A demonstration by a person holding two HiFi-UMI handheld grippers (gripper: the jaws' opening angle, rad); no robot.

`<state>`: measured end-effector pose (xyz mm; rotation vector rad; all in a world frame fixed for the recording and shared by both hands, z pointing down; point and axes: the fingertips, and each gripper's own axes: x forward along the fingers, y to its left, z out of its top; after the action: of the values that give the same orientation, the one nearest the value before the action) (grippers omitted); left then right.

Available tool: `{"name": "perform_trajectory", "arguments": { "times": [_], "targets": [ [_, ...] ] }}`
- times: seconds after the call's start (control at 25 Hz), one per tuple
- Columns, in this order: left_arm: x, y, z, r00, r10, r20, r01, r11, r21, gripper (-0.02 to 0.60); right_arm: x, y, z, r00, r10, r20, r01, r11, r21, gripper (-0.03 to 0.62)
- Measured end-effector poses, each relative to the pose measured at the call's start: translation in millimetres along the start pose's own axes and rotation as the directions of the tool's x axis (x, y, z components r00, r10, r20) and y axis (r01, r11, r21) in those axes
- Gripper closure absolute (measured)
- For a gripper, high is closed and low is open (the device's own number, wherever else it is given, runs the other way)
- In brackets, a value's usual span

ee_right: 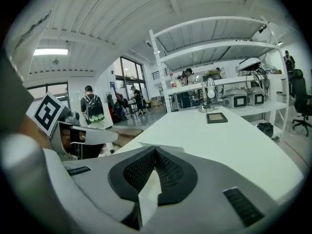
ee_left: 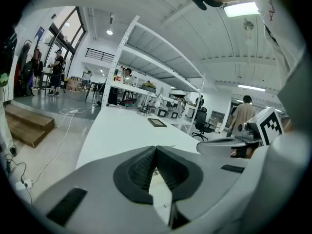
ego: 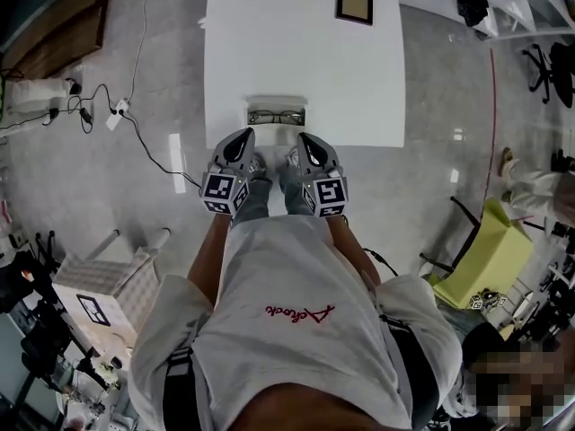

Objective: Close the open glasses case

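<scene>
The open glasses case (ego: 277, 113) is white and lies at the near edge of the white table (ego: 296, 52). Dark-rimmed glasses rest inside it. My left gripper (ego: 243, 139) hangs just short of the table edge, below the case's left end, jaws shut and empty. My right gripper (ego: 305, 141) mirrors it below the case's right end, also shut with nothing held. In the left gripper view the jaws (ee_left: 155, 149) meet at the tip, with the tabletop beyond. In the right gripper view the jaws (ee_right: 155, 151) are closed too, and a pale edge of the case (ee_right: 163, 146) shows just past them.
A dark picture frame (ego: 354, 1) lies at the table's far right. On the floor to the left are cables and a power strip (ego: 117, 113). A yellow-green chair (ego: 490, 259) stands at the right and a white cart (ego: 99, 294) at the lower left.
</scene>
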<state>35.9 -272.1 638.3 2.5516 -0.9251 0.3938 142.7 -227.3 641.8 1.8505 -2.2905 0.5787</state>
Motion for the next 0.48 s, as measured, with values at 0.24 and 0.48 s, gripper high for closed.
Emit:
{"name": "perform_trajectory", "arguments": {
  "times": [0.24,0.48],
  "targets": [
    [0,2,-5,1.000,-0.007,-0.010,0.007,1.000,-0.012,0.572,2,3,-12,1.000,0.007,-0.024,-0.006,1.000,0.004,0.574],
    [-1,-1,-10,1.000,-0.002,-0.012,0.002,1.000,-0.027,0.572,23,-1,-7,1.000,0.020,-0.019,-0.020,0.999,-0.032,0.573]
  ]
}}
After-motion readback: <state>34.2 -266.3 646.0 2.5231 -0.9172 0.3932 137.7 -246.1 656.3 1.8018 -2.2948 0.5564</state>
